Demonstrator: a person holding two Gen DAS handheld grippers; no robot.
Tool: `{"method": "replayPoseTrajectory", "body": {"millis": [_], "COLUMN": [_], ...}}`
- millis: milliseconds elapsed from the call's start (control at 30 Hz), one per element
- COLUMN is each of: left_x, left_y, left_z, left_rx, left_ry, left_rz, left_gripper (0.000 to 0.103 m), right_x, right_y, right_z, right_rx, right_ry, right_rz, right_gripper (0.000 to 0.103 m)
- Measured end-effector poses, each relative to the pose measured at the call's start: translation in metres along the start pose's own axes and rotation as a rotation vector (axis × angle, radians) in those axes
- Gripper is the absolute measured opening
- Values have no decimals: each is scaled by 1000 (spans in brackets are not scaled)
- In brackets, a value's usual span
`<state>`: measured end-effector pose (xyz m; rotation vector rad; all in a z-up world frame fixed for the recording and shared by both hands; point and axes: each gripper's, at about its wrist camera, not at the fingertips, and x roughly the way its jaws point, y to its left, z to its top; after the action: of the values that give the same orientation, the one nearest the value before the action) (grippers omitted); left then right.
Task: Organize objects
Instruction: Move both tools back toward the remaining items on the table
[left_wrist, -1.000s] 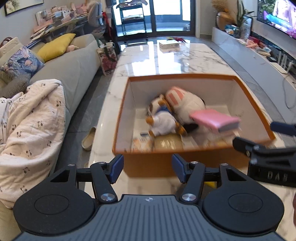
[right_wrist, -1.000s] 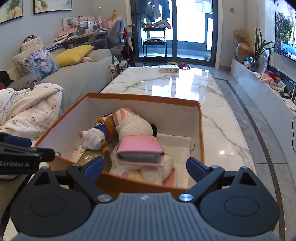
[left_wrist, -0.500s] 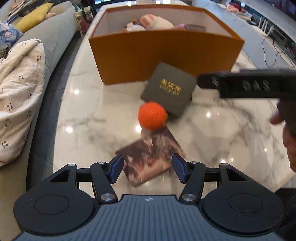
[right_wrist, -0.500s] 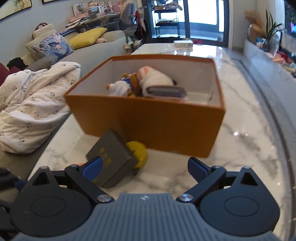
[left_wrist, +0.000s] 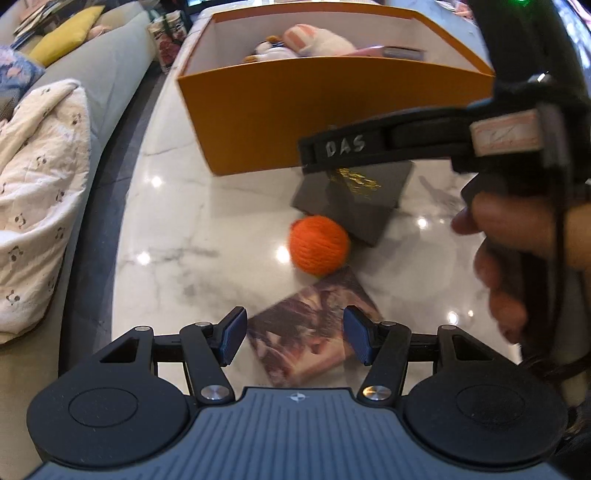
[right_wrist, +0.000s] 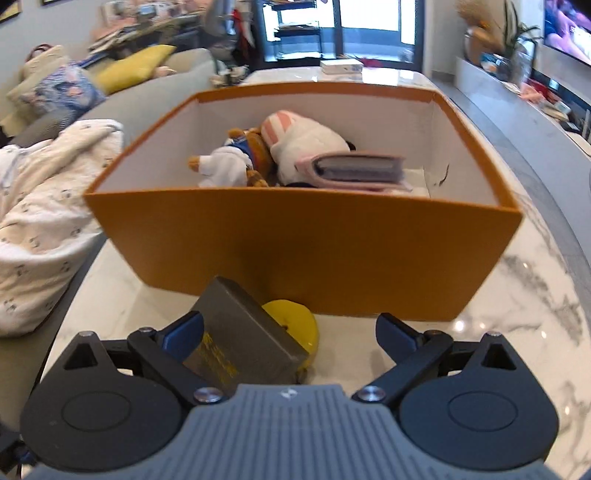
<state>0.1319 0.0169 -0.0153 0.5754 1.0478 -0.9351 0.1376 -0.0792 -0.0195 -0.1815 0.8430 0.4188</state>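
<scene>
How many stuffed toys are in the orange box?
2 in the orange box: a duck-like toy on the left, a white plush beside it, under a pink wallet. More may hide below.

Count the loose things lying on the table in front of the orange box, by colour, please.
Orange: 1, the yarn ball
Black: 1, the small box
Brown: 1, the booklet
Yellow: 1, the round thing
Total: 4

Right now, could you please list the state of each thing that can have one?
Orange box: lidless, partly filled.
Pink wallet: shut, in the box.
Black box: shut, tilted on the table.
Left gripper: open above the booklet, empty.
Right gripper: open, empty.
</scene>
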Motion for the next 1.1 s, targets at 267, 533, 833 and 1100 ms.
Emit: {"method": "replayPoseTrajectory", "body": {"millis": [267, 533, 833, 1100], "left_x": [8, 3, 0, 1], "left_y": [15, 11, 22, 23], "left_z": [4, -2, -5, -1], "left_rx": [-31, -18, -54, -42], "left_ry": [41, 44, 49, 60], "left_rz": [-23, -22, -1, -6], "left_gripper": [68, 68, 68, 68], "right_x": [11, -13, 1, 5], "right_y": [9, -25, -4, 1], "right_z": [0, -6, -6, -12], "right_rx": [-27, -34, 85, 26], "right_ry": [-6, -2, -3, 50], "right_rz": [-22, 5, 11, 6], "right_gripper": [102, 102, 102, 102]}}
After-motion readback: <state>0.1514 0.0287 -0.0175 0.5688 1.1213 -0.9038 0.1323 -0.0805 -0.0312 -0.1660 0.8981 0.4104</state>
